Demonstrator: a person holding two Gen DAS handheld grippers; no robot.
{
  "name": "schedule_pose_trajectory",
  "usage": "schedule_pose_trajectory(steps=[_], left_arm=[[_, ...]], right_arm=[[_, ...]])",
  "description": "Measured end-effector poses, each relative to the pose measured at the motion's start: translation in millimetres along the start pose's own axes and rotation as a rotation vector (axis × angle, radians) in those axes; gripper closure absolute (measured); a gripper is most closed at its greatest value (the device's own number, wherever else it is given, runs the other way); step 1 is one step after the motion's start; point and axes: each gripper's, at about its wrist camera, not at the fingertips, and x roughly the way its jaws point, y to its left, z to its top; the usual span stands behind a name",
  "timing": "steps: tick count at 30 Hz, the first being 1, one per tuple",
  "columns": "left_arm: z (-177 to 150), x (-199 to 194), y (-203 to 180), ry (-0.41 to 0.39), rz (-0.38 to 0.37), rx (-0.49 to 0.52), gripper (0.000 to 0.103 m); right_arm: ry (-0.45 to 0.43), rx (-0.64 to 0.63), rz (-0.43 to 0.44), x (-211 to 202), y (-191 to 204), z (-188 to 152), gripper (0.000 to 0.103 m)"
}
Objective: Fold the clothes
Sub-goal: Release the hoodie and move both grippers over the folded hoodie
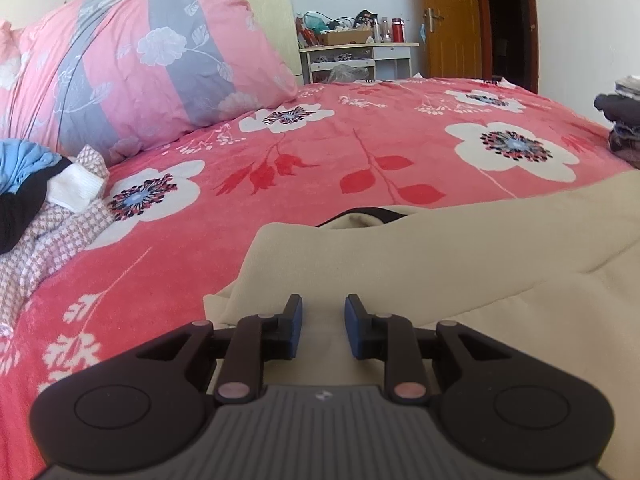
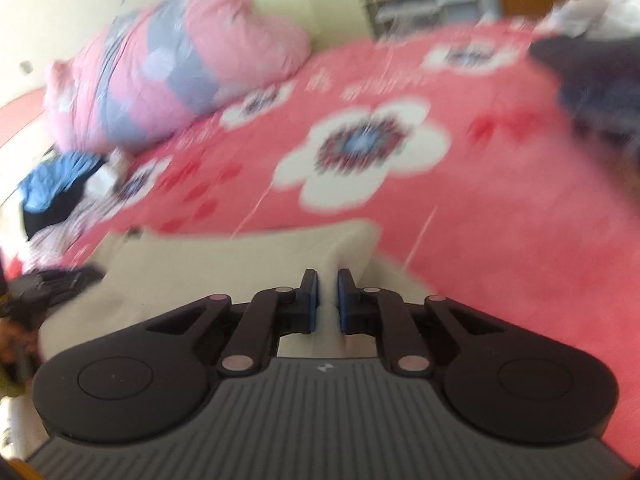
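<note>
Left tool is hovering, jaws parted, over the cream fabric garment lying on the pink floral bedspread; right tool is pinching a garment fold.

Both wrist cams sit low over bed, facing pink pillow; right view tilted, blurred; both share pillow.

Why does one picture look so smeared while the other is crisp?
Left wrist view: sharp, daylit, the door bowed by the fisheye lens. Right wrist view: motion blur smears the bedspread and pillow; only the right gripper stays crisp, pinching the beige garment.
</note>
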Motion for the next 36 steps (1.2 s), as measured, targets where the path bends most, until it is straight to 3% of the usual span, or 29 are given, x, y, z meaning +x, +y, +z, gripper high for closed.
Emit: schedule_pose_trajectory(steps=[3,7,10,12,15,17,18,21,32,33,35,36], left_arm=[[0,1,-7,-0.001,0.025,0.05,0.077],[4,-7,-3,-0.009,0.023,0.042,0.073],[9,-28,0,-0.051,0.019,0.017,0.073],[11,-45,-4,-0.068,-0.012,0.013,0.073],[3,-63,-19,-0.069,-0.075,0.04,0.071],[-11,-58,-31,-0.04,-0.066,0.094,0.067],[-18,-51,-31,-0.01,-0.072,0.087,0.061],[-23,-38,-17,0.026,-0.1,-0.034,0.06],[-23,-39,-21,0.023,-0.021,-0.038,0.061],[-22,-40,-22,0.025,-0.018,-0.04,0.062],[-22,-39,-22,0.027,-0.013,-0.044,0.062],[-22,-40,-22,0.027,-0.011,-0.047,0.062]], right_arm=[[0.075,-0.081,-0.2,27,-6,-17,0.091],[-0.046,0.082,-0.234,-13,-16,-21,0.091],[-0.217,0.054,-0.267,-71,20,-24,0.091],[-0.25,-0.002,-0.225,-96,52,-33,0.091],[-0.18,-0.085,-0.176,-99,93,-68,0.092],[-0.073,-0.106,-0.217,-78,101,-97,0.093],[-0.02,-0.114,-0.268,-63,98,-111,0.094],[-0.096,-0.138,-0.292,-60,95,-137,0.096],[-0.127,-0.041,-0.253,-63,91,-131,0.088],[-0.126,-0.024,-0.244,-63,91,-129,0.08],[-0.137,0.02,-0.196,-68,91,-126,0.041],[-0.153,0.029,-0.191,-71,94,-126,0.0]])
